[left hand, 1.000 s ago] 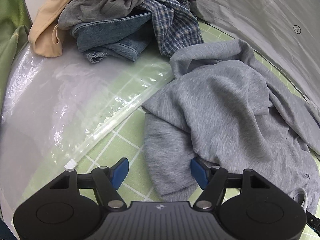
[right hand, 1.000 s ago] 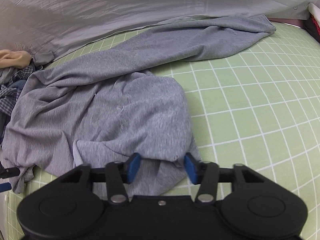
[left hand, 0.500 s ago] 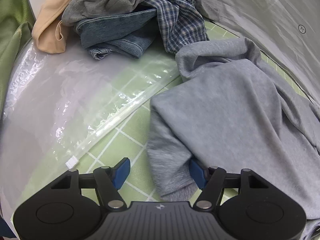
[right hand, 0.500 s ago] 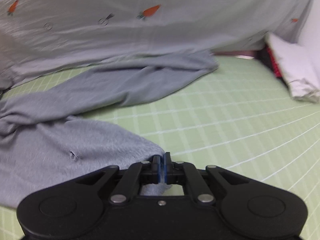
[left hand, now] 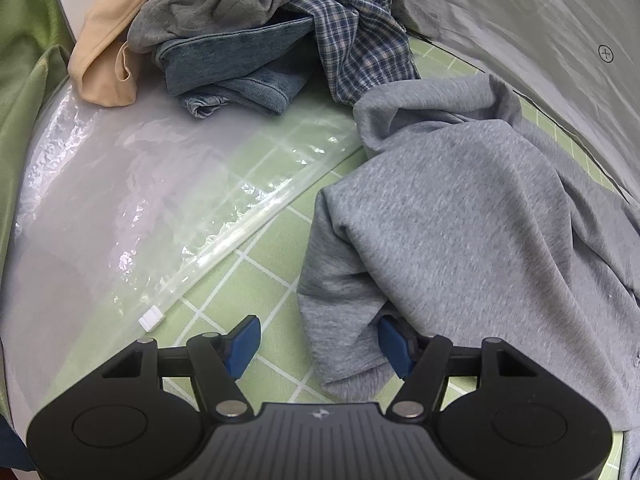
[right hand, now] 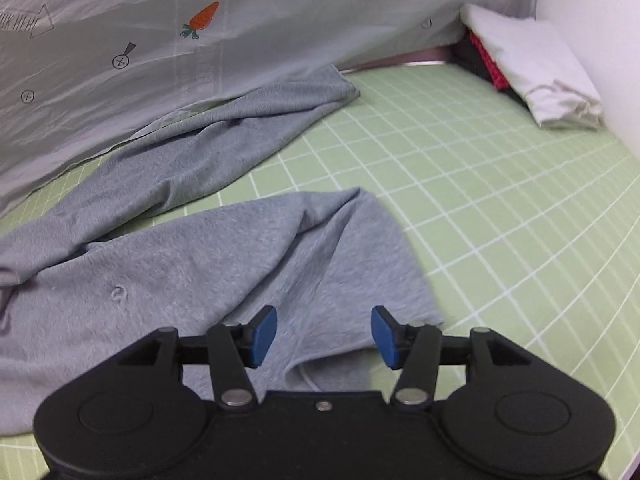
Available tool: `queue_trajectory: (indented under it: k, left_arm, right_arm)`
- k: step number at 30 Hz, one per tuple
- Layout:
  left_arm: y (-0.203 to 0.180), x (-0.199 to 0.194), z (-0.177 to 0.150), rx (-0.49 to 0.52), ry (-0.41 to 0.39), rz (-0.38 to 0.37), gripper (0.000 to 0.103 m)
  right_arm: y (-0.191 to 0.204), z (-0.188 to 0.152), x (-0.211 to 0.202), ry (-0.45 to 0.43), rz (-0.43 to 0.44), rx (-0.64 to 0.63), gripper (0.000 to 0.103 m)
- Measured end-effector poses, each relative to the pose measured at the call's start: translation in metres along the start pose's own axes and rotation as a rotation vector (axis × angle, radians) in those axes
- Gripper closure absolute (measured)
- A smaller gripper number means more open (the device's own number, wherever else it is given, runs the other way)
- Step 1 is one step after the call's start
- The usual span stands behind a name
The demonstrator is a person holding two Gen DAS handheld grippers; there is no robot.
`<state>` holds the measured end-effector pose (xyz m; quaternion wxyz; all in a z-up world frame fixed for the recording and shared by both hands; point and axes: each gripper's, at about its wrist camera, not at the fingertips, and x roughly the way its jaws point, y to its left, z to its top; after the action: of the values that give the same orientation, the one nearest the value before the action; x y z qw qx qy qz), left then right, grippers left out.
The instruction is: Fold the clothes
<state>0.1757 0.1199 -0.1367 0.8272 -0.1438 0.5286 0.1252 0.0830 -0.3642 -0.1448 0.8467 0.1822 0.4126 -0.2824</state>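
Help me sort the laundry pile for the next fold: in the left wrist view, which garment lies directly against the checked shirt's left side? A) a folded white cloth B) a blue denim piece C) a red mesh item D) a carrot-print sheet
B: the blue denim piece sits right beside the checked shirt in the pile, above the clear plastic bag.

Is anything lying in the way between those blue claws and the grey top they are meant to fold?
Nothing visible does. The grey top lies directly under the opening right gripper and between the left gripper's open jaws.
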Motion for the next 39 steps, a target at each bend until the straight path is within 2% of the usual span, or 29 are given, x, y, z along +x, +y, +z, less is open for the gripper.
queue_trajectory:
  k: [3, 5, 7, 10, 17, 19, 20, 21, 22, 26, 29, 30, 31, 36, 39]
  left_arm:
    - [0.001, 0.001, 0.002, -0.011, -0.004, -0.015, 0.037]
    - [0.000, 0.005, 0.006, -0.020, 0.011, -0.011, 0.037]
    - [-0.001, 0.007, 0.008, -0.024, 0.018, -0.004, 0.037]
    - [-0.003, 0.008, 0.009, -0.028, 0.025, 0.004, 0.037]
    - [-0.007, 0.012, 0.010, -0.061, 0.040, 0.026, 0.037]
    - [-0.010, 0.010, 0.010, -0.060, 0.039, 0.048, 0.037]
    - [-0.012, 0.009, 0.011, -0.059, 0.039, 0.059, 0.038]
    - [-0.014, 0.006, 0.011, -0.060, 0.036, 0.069, 0.038]
    - [-0.015, 0.003, 0.011, -0.065, 0.030, 0.073, 0.038]
    - [-0.019, -0.012, 0.010, -0.117, -0.005, 0.029, 0.038]
    - [-0.025, -0.016, 0.007, -0.144, -0.017, 0.008, 0.038]
    - [-0.027, -0.015, 0.007, -0.157, -0.017, 0.002, 0.038]
    - [-0.029, -0.014, 0.007, -0.177, -0.018, -0.008, 0.038]
    - [-0.035, -0.007, 0.008, -0.293, -0.033, -0.053, 0.038]
    - [-0.036, 0.000, 0.011, -0.354, -0.043, -0.045, 0.038]
  right_arm:
    - [0.000, 0.002, 0.006, 0.006, -0.041, 0.016, 0.041]
    - [-0.006, 0.006, 0.012, 0.014, -0.035, 0.047, 0.032]
    - [-0.013, 0.011, 0.020, 0.027, -0.032, 0.092, 0.029]
    - [-0.022, 0.021, 0.031, 0.026, -0.066, 0.109, 0.026]
    - [-0.039, 0.043, 0.057, 0.060, -0.054, 0.072, 0.025]
    - [-0.041, 0.047, 0.062, 0.071, -0.030, 0.042, 0.028]
    - [-0.042, 0.048, 0.064, 0.082, -0.021, 0.025, 0.035]
    - [-0.043, 0.049, 0.067, 0.094, -0.013, 0.008, 0.046]
    - [-0.045, 0.050, 0.069, 0.107, -0.010, -0.005, 0.052]
    - [-0.050, 0.053, 0.073, 0.120, 0.027, -0.051, 0.059]
    - [-0.053, 0.055, 0.073, 0.120, 0.057, -0.110, 0.080]
    - [-0.054, 0.056, 0.074, 0.121, 0.069, -0.128, 0.091]
    - [-0.055, 0.057, 0.074, 0.123, 0.079, -0.138, 0.096]
    - [-0.066, 0.068, 0.074, 0.116, 0.074, -0.179, 0.099]
    - [-0.074, 0.079, 0.073, 0.094, 0.066, -0.206, 0.099]
